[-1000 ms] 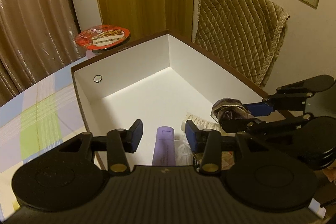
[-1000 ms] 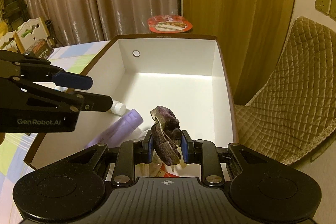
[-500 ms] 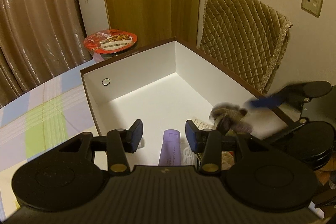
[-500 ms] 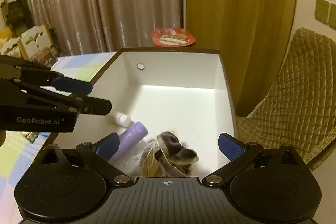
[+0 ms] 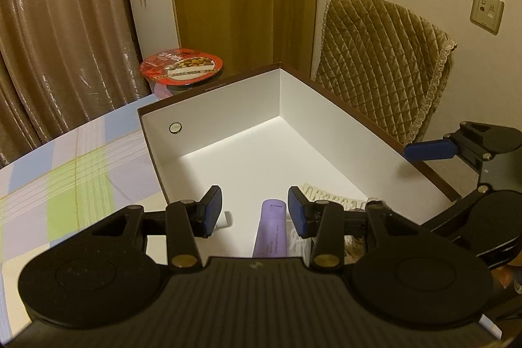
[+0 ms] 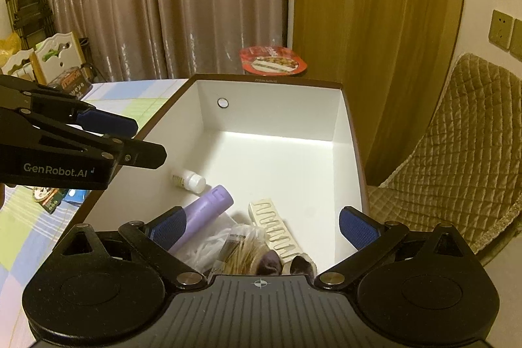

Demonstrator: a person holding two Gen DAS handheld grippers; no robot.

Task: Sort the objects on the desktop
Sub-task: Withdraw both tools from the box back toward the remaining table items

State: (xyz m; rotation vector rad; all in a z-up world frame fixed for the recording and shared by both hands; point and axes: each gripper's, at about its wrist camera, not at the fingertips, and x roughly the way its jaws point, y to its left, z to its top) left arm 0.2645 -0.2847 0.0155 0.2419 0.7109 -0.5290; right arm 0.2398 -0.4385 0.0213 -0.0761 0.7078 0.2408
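My right gripper [image 6: 261, 229] has its 2 blue-padded jaws spread as wide as they go, with nothing pinched between them. Below it the dark purplish cloth [image 6: 275, 263] lies crumpled in the near end of the white box [image 6: 270, 106], half hidden by my gripper body, on top of a clear plastic bag [image 6: 228, 242] with straw-coloured sticks in it. Touching that heap are a cream comb-like piece [image 6: 275, 229] and a lilac tube [image 6: 208, 211] lying slantwise, its flat end pointing toward the far wall. A small white bottle [image 6: 189, 180] lies on its side near the left wall, apart from the rest.

My left gripper [image 5: 254, 211] hovers over the near left rim with its jaws partly apart and empty; the lilac tube shows in the gap, lower down, not touched.

The far half of the box floor is bare white. The brown rim runs all round; a small round hole [image 6: 222, 102] sits in the far wall. Beyond the far rim stands a red-lidded bowl [image 6: 272, 61], and a quilted chair [image 6: 463, 165] is close along the right side. The checked tablecloth [image 5: 65, 181] is open to the left.
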